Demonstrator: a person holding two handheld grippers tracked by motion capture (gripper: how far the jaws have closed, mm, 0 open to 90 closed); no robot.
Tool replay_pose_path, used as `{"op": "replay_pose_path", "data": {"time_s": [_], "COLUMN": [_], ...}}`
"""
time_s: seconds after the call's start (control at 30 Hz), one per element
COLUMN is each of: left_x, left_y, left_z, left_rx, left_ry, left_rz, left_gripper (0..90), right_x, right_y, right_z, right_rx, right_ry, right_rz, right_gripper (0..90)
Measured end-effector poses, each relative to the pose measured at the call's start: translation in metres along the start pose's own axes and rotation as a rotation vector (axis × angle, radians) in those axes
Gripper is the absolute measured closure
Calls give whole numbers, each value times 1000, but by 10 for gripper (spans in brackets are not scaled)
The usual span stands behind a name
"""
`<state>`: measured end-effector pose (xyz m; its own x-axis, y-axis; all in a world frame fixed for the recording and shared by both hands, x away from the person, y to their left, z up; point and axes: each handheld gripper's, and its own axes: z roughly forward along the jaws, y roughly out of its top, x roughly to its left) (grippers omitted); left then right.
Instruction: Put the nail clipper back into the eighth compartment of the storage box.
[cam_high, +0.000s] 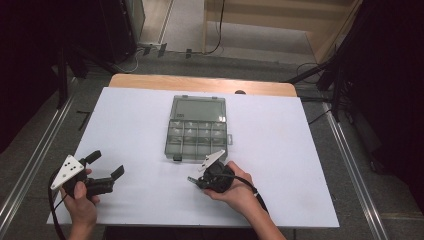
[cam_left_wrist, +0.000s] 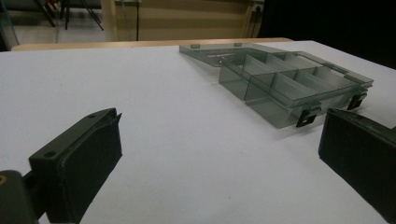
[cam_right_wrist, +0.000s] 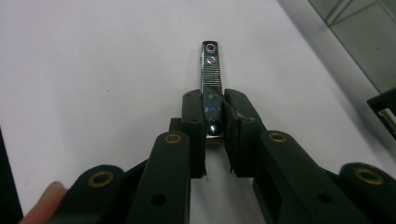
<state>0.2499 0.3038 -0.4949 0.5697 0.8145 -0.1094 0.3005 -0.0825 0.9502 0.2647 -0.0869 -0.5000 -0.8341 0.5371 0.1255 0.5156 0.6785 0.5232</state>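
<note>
The table (cam_high: 125, 115) holds an open box (cam_high: 197, 127) of empty compartments. The left gripper (cam_high: 102, 170) waits with its 2 jaws wide apart and empty. The right gripper (cam_right_wrist: 215, 116) has clamped a nail clipper (cam_right_wrist: 210, 70) just short of the box, so pickup looks done and placing remains. The clipper's rear end is hidden between the pads.

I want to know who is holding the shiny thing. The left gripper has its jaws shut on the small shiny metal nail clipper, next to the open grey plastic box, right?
Not quite: the right gripper has its jaws shut on the small shiny metal nail clipper, as the right gripper view shows. The open grey plastic box does lie nearby.
</note>
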Motion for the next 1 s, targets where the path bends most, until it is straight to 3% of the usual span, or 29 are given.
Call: {"op": "replay_pose_path", "data": {"time_s": [0.13,0.3,1.0], "left_x": [0,0,0], "left_y": [0,0,0], "left_z": [1,0,0], "left_rx": [5,4,6], "left_ry": [2,0,0], "left_rz": [2,2,2], "left_gripper": [0,0,0], "right_x": [5,3,-1], "right_y": [0,-1,-2], "right_z": [0,-1,-11], "right_rx": [-3,-12,-36], "right_ry": [-31,-16,-26], "right_rz": [-19,-16,0], "right_gripper": [814,815,815]}}
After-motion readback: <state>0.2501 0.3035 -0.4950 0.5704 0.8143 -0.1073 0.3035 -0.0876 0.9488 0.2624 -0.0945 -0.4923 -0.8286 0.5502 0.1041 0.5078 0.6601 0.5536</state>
